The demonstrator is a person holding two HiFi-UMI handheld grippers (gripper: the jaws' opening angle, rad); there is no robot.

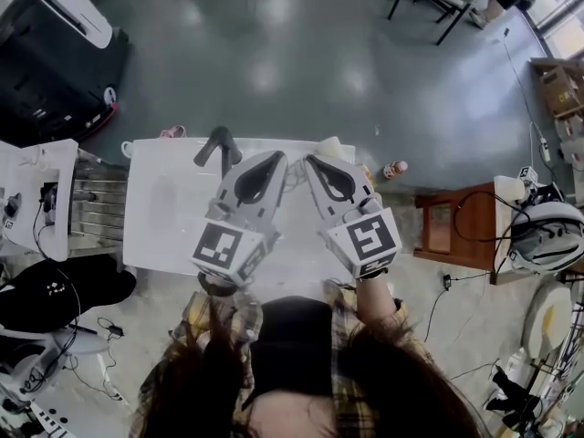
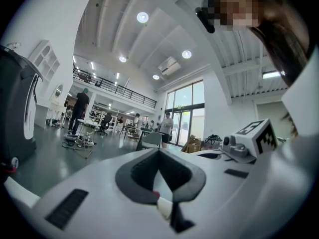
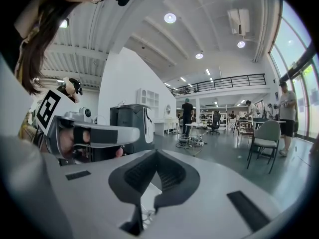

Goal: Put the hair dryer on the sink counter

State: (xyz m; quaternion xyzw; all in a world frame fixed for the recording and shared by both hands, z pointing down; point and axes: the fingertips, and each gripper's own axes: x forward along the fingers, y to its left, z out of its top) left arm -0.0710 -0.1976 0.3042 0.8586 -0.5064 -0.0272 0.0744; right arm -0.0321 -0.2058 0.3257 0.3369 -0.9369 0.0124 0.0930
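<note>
In the head view a black hair dryer [image 1: 219, 144] lies at the far edge of the white counter [image 1: 155, 222]. My left gripper [image 1: 276, 157] hovers over the counter just right of the dryer, apart from it, jaws shut with nothing in them. My right gripper [image 1: 310, 159] is held beside it, tips nearly meeting the left's, also shut and empty. Both point level toward the room. The left gripper view shows closed tips [image 2: 159, 152] and the right gripper's marker cube [image 2: 256, 138]. The right gripper view shows closed tips [image 3: 155, 152] and the left gripper [image 3: 92, 134]; neither shows the dryer.
A cream container [image 1: 334, 148] stands at the counter's far edge, right of the grippers. A metal rack [image 1: 94, 203] adjoins the counter's left side. A wooden stand [image 1: 456, 226] sits to the right, a small doll [image 1: 394, 168] on the floor. People and chairs [image 3: 264, 138] are far off.
</note>
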